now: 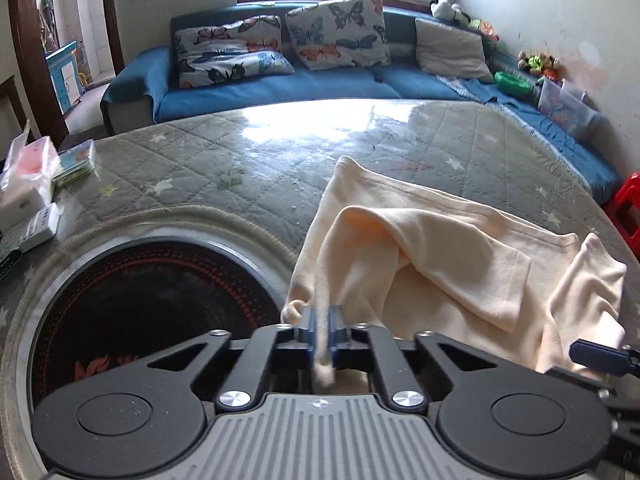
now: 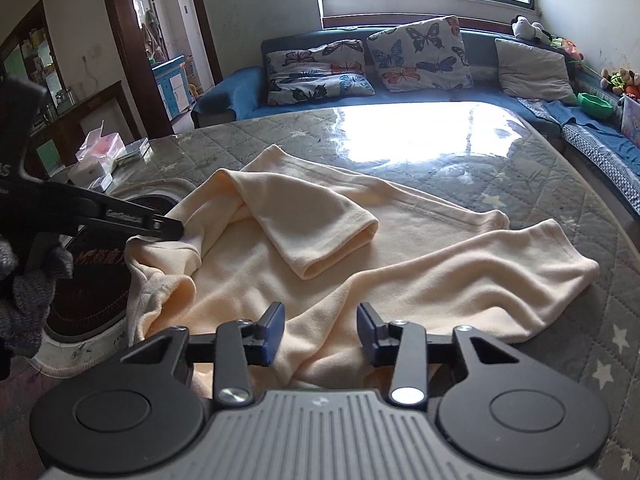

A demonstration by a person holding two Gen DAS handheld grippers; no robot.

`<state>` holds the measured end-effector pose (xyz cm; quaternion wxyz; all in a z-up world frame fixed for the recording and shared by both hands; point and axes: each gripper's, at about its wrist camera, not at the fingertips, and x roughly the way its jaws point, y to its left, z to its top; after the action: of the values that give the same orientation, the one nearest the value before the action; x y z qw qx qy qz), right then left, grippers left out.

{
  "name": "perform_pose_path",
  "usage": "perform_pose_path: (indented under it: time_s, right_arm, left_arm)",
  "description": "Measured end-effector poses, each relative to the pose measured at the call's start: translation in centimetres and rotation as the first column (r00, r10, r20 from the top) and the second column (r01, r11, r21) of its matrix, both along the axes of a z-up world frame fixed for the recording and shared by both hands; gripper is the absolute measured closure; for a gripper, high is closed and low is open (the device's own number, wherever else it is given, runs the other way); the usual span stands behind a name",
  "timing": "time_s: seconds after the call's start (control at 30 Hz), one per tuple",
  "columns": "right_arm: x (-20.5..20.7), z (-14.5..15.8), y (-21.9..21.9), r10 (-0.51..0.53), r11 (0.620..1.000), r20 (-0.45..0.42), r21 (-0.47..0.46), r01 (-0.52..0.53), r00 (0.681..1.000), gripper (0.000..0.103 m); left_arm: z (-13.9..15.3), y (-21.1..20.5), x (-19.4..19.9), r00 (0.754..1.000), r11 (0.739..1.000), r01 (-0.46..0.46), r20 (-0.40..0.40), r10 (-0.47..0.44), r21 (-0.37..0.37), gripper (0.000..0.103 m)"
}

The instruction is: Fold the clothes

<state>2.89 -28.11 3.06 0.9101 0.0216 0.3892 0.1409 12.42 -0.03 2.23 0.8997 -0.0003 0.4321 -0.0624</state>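
A cream T-shirt (image 1: 452, 248) lies crumpled on the round quilted table (image 1: 240, 168), one sleeve folded over its body. My left gripper (image 1: 320, 334) is shut on the shirt's left edge and pinches a strip of the cloth between its blue pads. In the right wrist view the shirt (image 2: 360, 248) spreads across the middle, and the left gripper (image 2: 176, 232) grips its left side. My right gripper (image 2: 322, 330) is open and empty, its jaws wide apart just above the shirt's near edge.
A round black cooktop (image 1: 152, 304) is set into the table left of the shirt. Tissue packs and small boxes (image 1: 32, 184) lie at the table's left edge. A blue sofa (image 1: 280, 84) with butterfly cushions stands behind. A red stool (image 1: 628, 204) stands at right.
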Motion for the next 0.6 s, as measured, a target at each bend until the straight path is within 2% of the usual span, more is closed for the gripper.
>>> perform_pose_path:
  time_s: [0.1, 0.4, 0.6]
  right_arm:
    - [-0.4, -0.1, 0.1, 0.007, 1.0, -0.004, -0.001, -0.007, 1.0, 0.068]
    - [-2.1, 0.2, 1.3, 0.066, 0.998, -0.019, 0.006, -0.066, 0.998, 0.068]
    - [-5.4, 0.2, 2.8, 0.181, 0.983, -0.031, -0.039, -0.182, 0.983, 0.07]
  left_arm:
    - [-0.1, 0.8, -1.5, 1.0, 1.0, -0.014, 0.003, 0.014, -0.012, 0.1]
    - [0.2, 3.7, -7.2, 0.998, 0.998, -0.052, 0.03, 0.053, -0.039, 0.101]
    - [0.1, 6.7, -12.7, 0.994, 0.993, -0.103, 0.03, 0.105, -0.05, 0.101]
